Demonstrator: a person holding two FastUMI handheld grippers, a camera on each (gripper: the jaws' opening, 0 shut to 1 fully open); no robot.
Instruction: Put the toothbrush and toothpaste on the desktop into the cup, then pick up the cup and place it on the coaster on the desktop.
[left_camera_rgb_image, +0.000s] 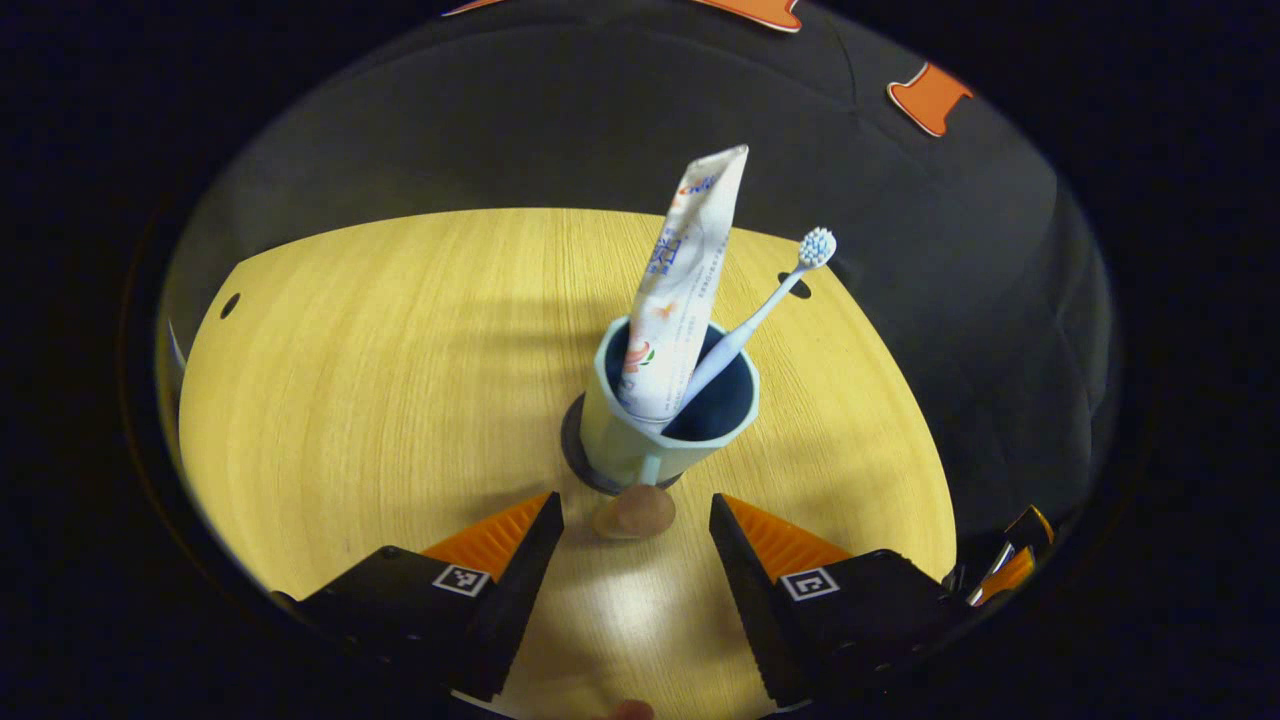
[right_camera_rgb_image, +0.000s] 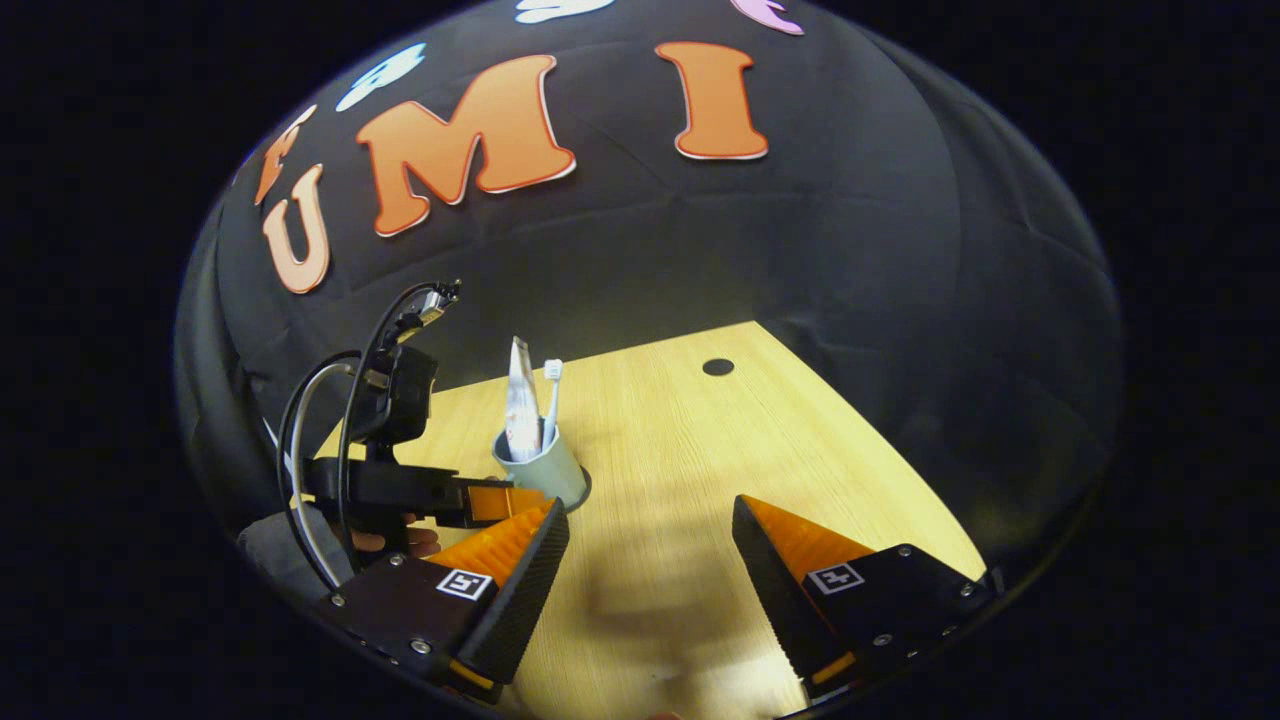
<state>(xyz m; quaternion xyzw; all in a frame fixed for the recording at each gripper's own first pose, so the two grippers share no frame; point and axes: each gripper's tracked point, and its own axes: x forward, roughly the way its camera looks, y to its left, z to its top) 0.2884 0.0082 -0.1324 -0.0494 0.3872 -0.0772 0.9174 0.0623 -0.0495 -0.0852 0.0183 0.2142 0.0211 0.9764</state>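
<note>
Cup (left_camera_rgb_image: 668, 425) on dark coaster (left_camera_rgb_image: 575, 450) on the worktop (left_camera_rgb_image: 400, 380), holding toothpaste (left_camera_rgb_image: 680, 300) and toothbrush (left_camera_rgb_image: 765, 310); left hand-held gripper (left_camera_rgb_image: 635, 525) spread wide, empty, beside the handle (left_camera_rgb_image: 650, 468). Rigid, probably light but top-heavy; grip handle or wall

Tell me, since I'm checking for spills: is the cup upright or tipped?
Upright. The cup stands on the dark coaster, mouth up, with toothpaste and toothbrush leaning inside.
</note>
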